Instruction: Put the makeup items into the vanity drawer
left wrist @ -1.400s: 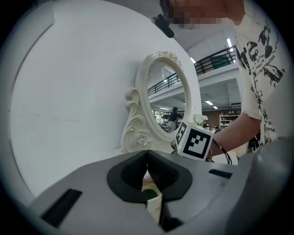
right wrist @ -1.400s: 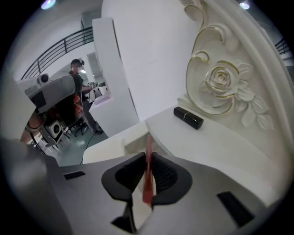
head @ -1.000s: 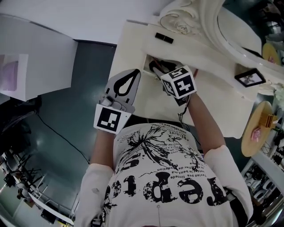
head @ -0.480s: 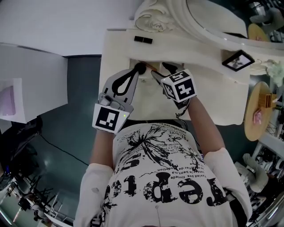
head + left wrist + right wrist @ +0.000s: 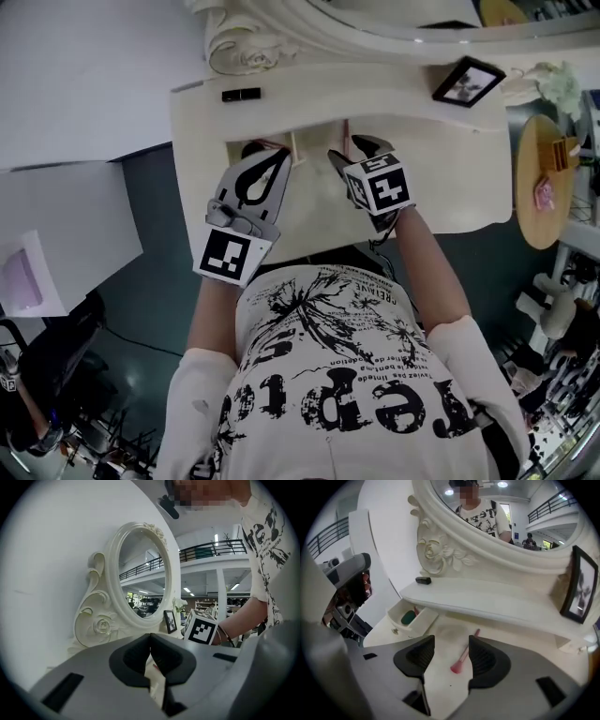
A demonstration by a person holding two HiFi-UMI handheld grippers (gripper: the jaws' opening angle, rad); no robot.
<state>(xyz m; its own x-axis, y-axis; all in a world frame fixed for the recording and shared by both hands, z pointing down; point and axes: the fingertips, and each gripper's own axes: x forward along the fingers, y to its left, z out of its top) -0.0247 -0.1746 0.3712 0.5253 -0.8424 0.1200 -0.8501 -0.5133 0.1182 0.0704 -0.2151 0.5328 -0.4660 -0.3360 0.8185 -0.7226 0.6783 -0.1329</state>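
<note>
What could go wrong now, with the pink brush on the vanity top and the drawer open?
1. The right gripper has just been opening its jaws; the thin pink makeup brush lies flat on the vanity top in their gap, ungripped, and may roll from the pads.
2. The small drawer already holds a green item; the brush may stick out.
3. The shut left gripper is near that drawer and could knock it.
</note>
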